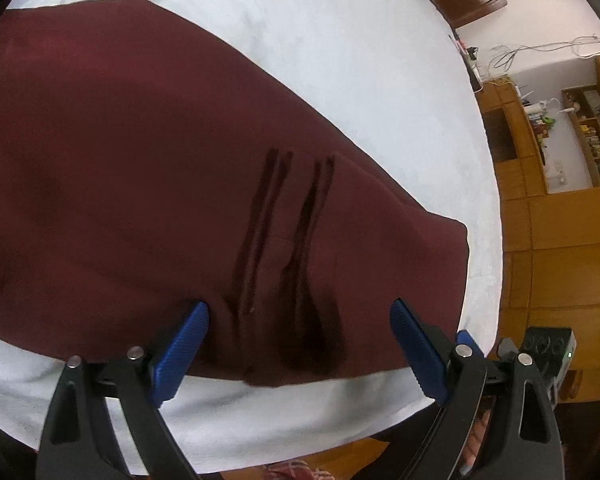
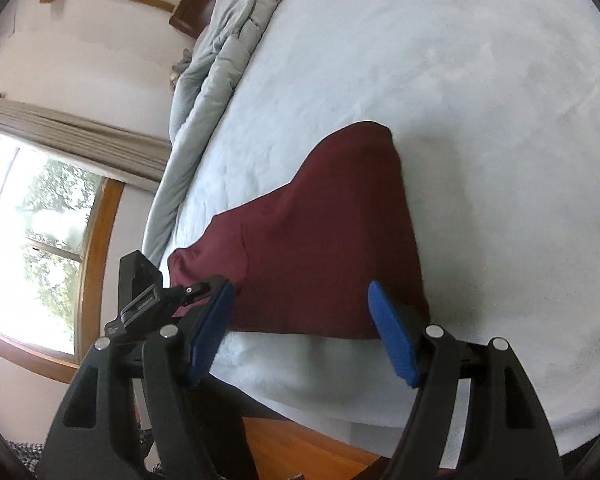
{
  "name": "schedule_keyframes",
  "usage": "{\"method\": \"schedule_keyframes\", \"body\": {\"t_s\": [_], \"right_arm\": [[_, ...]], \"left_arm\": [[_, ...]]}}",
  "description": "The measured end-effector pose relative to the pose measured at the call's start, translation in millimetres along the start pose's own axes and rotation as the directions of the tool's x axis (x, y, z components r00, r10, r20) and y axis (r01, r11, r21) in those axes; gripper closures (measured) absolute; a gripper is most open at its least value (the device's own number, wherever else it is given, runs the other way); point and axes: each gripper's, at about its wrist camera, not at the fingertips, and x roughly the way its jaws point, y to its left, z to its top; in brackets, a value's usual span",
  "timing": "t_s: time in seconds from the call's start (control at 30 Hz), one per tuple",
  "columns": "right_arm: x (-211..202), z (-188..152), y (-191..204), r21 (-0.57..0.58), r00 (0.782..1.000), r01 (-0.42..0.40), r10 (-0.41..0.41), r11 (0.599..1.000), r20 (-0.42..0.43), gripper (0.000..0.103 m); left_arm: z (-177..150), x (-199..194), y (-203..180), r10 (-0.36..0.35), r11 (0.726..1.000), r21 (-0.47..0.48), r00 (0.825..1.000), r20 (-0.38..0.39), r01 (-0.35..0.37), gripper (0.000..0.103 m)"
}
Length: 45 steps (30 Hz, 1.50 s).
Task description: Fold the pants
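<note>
Left wrist view: left gripper (image 1: 300, 316) spread wide, grasping nothing, poised over the maroon pants (image 1: 148, 168) lying on the bed (image 1: 340, 60), dark creases between its fingers (image 1: 186, 332). Right wrist view: right gripper (image 2: 300, 304) released too, over the pants' near edge. Risk: a shallow pinch catches only the top layer, and the fold skews

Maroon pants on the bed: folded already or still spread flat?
Cannot tell. The maroon pants lie flat on the white bed cover, and neither wrist view shows separate legs or a stacked fold.
</note>
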Motion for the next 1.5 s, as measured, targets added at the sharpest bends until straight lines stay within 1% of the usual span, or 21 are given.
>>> {"method": "schedule_keyframes", "body": {"t_s": [0.1, 0.13, 0.17, 0.27, 0.33, 0.4, 0.43, 0.47, 0.53, 0.6, 0.67, 0.77, 0.87, 1.0, 1.2, 1.23, 1.27, 1.3, 1.33, 1.4, 1.5], "right_arm": [[5, -3, -4, -0.015, 1.000, -0.007, 0.007, 1.000, 0.015, 0.033], [1, -5, -9, -0.017, 1.000, -0.008, 0.008, 1.000, 0.019, 0.033], [1, -5, -10, -0.018, 1.000, -0.001, 0.002, 1.000, 0.027, 0.033], [5, -8, -16, -0.010, 0.999, -0.018, 0.018, 1.000, 0.040, 0.033], [5, -8, -23, 0.008, 0.998, -0.045, 0.045, 0.999, 0.045, 0.033], [3, -7, -28, 0.018, 0.998, -0.044, 0.043, 0.999, 0.050, 0.034], [-1, -9, -31, 0.021, 0.998, -0.044, 0.043, 0.999, 0.050, 0.034], [-2, -9, -34, 0.026, 0.998, -0.039, 0.038, 0.999, 0.052, 0.034], [-6, -9, -39, 0.035, 0.998, -0.030, 0.028, 0.999, 0.057, 0.032], [-7, -7, -43, 0.052, 0.998, -0.003, 0.000, 0.999, 0.062, 0.023], [-12, -7, -45, 0.067, 0.997, 0.020, -0.024, 0.998, 0.072, 0.023], [-16, -7, -46, 0.079, 0.996, -0.030, 0.023, 0.996, 0.089, 0.020], [-7, -6, -47, 0.082, 0.998, -0.028, 0.023, 0.996, 0.063, 0.018], [12, -4, -37, 0.048, 1.000, -0.019, 0.020, 0.999, -0.006, 0.018], [45, 0, -37, 0.068, 0.992, -0.022, 0.030, 0.997, -0.126, 0.019], [55, 0, -39, 0.083, 0.986, -0.031, 0.044, 0.996, -0.161, 0.023], [59, -1, -38, 0.080, 0.984, -0.032, 0.046, 0.996, -0.175, 0.039], [66, -3, -36, 0.067, 0.979, -0.020, 0.033, 0.998, -0.202, 0.048], [68, -2, -35, 0.059, 0.978, 0.001, 0.011, 0.998, -0.206, 0.052], [64, -1, -32, 0.054, 0.977, -0.016, 0.027, 0.998, -0.211, 0.067], [32, 6, -15, 0.045, 0.982, -0.097, 0.103, 0.994, -0.155, 0.073]], "left_arm": [[-3, -2, -10, -0.015, 1.000, -0.005, 1.000, 0.008, 0.015, 0.015], [-5, -3, -15, -0.026, 1.000, 0.003, 1.000, 0.004, 0.026, 0.030], [-7, -4, -16, -0.015, 1.000, 0.009, 1.000, 0.007, 0.015, 0.037], [-8, -3, -26, 0.004, 0.999, 0.053, 1.000, 0.025, -0.005, 0.050], [-6, 5, -27, 0.035, 0.997, 0.063, 0.999, 0.011, -0.036, 0.051], [-3, 13, -29, 0.079, 0.995, 0.067, 0.997, 0.004, -0.079, 0.066], [-2, 14, -31, 0.095, 0.993, 0.069, 0.995, 0.009, -0.095, 0.078], [-1, 12, -33, 0.101, 0.992, 0.072, 0.995, 0.012, -0.102, 0.083], [-2, 7, -39, 0.102, 0.991, 0.085, 0.994, 0.024, -0.104, 0.085], [-3, -7, -43, 0.077, 0.991, 0.100, 0.995, 0.070, -0.084, 0.087], [-1, -28, -38, 0.057, 0.993, 0.093, 0.989, 0.134, -0.070, 0.087], [3, -54, -23, 0.093, 0.989, 0.092, 0.971, 0.219, -0.116, 0.087], [6, -43, 6, 0.189, 0.978, 0.056, 0.967, 0.172, -0.201, 0.087], [0, -24, 11, 0.211, 0.971, 0.076, 0.962, 0.171, -0.227, 0.085], [4, -27, 8, 0.216, 0.969, 0.081, 0.962, 0.167, -0.231, 0.079], [2, -24, 6, 0.219, 0.970, 0.074, 0.962, 0.166, -0.233, 0.075], [2, -28, 16, 0.213, 0.972, 0.061, 0.963, 0.163, -0.226, 0.074], [0, -32, 28, 0.207, 0.974, 0.053, 0.965, 0.163, -0.218, 0.073], [0, -31, 29, 0.205, 0.976, 0.044, 0.965, 0.164, -0.214, 0.073], [2, -30, 26, 0.202, 0.977, 0.040, 0.966, 0.164, -0.211, 0.073], [3, -31, 17, 0.149, 0.986, 0.044, 0.973, 0.174, -0.159, 0.073]]}}
